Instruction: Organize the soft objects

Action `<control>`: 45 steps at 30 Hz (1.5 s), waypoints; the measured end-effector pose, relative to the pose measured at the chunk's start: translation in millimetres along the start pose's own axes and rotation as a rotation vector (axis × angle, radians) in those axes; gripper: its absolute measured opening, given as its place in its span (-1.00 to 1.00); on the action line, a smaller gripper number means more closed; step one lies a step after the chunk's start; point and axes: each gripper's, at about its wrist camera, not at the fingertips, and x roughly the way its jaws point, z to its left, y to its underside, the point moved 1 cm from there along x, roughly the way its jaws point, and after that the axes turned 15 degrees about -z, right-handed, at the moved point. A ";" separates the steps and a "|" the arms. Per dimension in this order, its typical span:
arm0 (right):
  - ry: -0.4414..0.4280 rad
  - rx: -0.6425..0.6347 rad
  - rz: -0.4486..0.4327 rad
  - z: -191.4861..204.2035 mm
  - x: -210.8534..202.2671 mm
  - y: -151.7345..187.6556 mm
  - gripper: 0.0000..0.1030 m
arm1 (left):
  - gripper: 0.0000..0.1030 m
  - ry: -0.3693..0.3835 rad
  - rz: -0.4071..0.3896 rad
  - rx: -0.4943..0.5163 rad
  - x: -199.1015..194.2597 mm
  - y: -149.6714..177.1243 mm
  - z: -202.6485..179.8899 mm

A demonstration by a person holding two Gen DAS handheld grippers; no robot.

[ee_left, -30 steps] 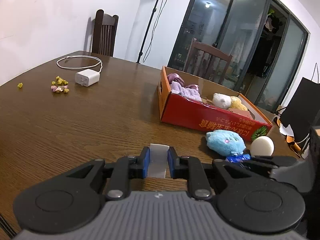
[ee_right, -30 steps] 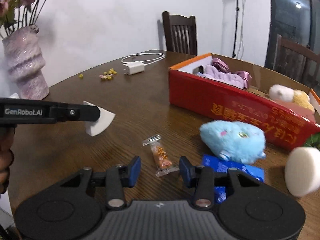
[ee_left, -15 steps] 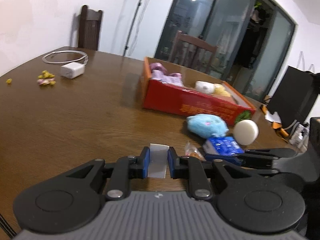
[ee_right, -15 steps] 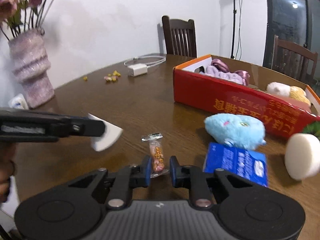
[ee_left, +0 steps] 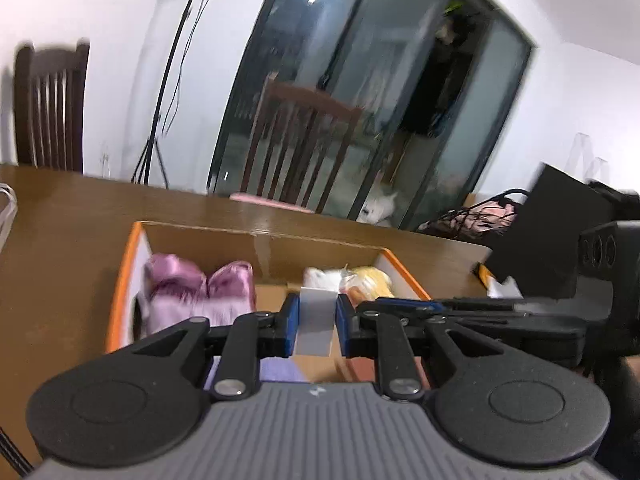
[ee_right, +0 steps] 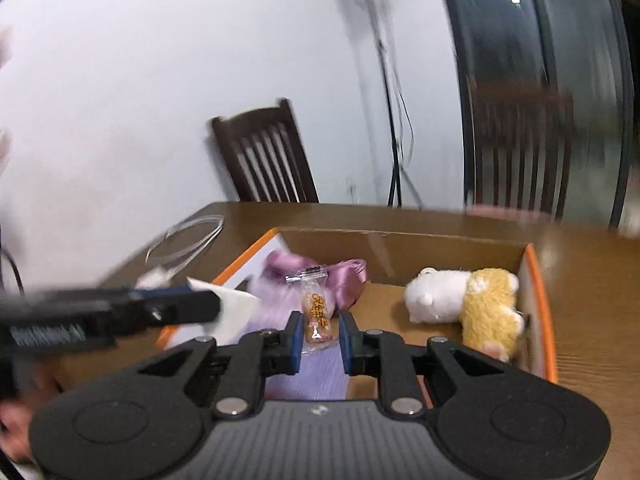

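Both grippers hover over the open cardboard box (ee_left: 260, 242) with an orange rim. My left gripper (ee_left: 317, 312) is shut on a white folded piece (ee_left: 315, 332). In the right wrist view that left gripper (ee_right: 176, 304) comes in from the left with the white piece (ee_right: 236, 312) sticking out. My right gripper (ee_right: 319, 336) is shut on a clear snack packet (ee_right: 316, 308) with orange contents. Inside the box (ee_right: 400, 248) lie a purple satin cloth (ee_right: 344, 280), a white plush (ee_right: 436, 296) and a yellow plush (ee_right: 488, 300).
The box sits on a brown wooden table (ee_right: 592, 280). A white cable (ee_right: 188, 236) lies left of it. Dark wooden chairs (ee_right: 268, 156) (ee_left: 304, 148), a light stand (ee_left: 160, 120) and glass doors stand behind. A black bag (ee_left: 560, 216) is at the right.
Both grippers rose from the tabletop and moved forward over the box. The right gripper closed on the snack packet and carried it up. The blue plush and white sponge left the view.
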 end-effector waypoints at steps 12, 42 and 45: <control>0.091 -0.071 0.120 -30.9 106.3 3.8 -0.17 | 0.17 -0.131 0.104 0.023 117.7 -4.9 27.8; 0.144 -0.232 -0.201 26.3 -203.1 -16.9 0.37 | 0.95 -0.230 -0.220 0.299 -202.9 -13.1 -55.6; 0.109 -0.253 -0.223 36.5 -232.2 11.2 0.50 | 1.00 -0.213 -0.245 0.360 -236.5 25.1 -72.7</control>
